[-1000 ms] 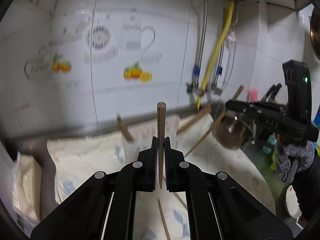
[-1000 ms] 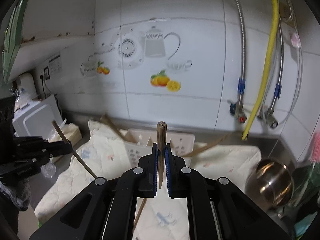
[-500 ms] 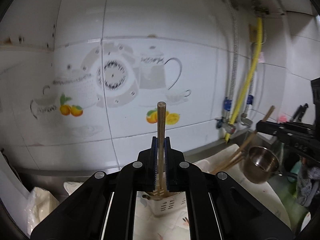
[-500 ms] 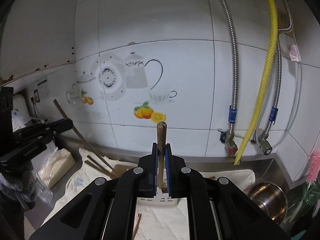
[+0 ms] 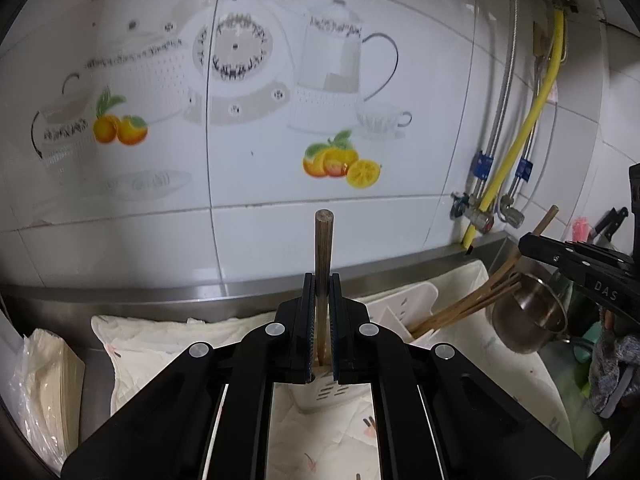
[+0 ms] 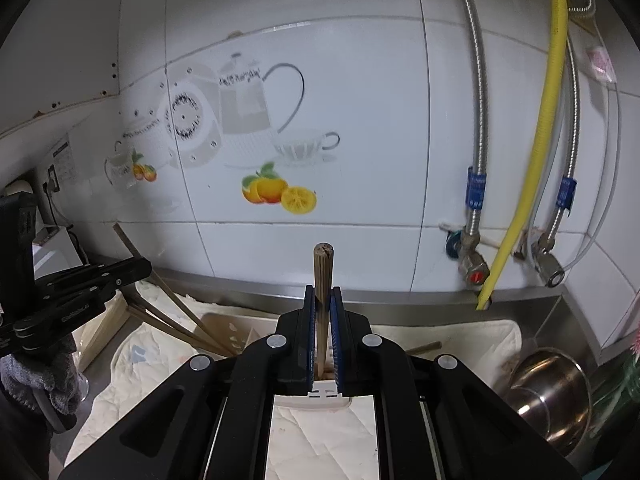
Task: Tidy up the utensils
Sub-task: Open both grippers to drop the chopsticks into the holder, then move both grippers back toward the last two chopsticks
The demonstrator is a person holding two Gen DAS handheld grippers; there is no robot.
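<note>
From where I sit, the biggest thing in both wrist views is the tiled wall (image 5: 280,100) with its teapot and orange decals, and it fills far more of each picture than it did a second ago, when I looked down onto the quilted cloth (image 6: 320,432) on the steel counter (image 5: 180,292). Both grippers have swung in toward the back of the counter and now sit over the white plastic utensil holder (image 5: 404,300), which half a second ago showed only as a sliver. I judge that as the carry nearly done: both sticks are lined up above the holder and the drop is what remains.

The holder already has several wooden chopsticks (image 5: 468,300) leaning out of it toward the steel pot (image 5: 528,320).

The left gripper (image 5: 321,320) has its fingers pressed together on a wooden chopstick (image 5: 323,248), which stands up between the pads with its blunt end toward the wall. The right gripper (image 6: 322,332) is the same, fingers clamped on its own chopstick (image 6: 323,276), whose top end looks chipped. Each stick's lower tip is hidden behind the fingers, so I cannot tell whether either has entered a compartment yet.
</note>
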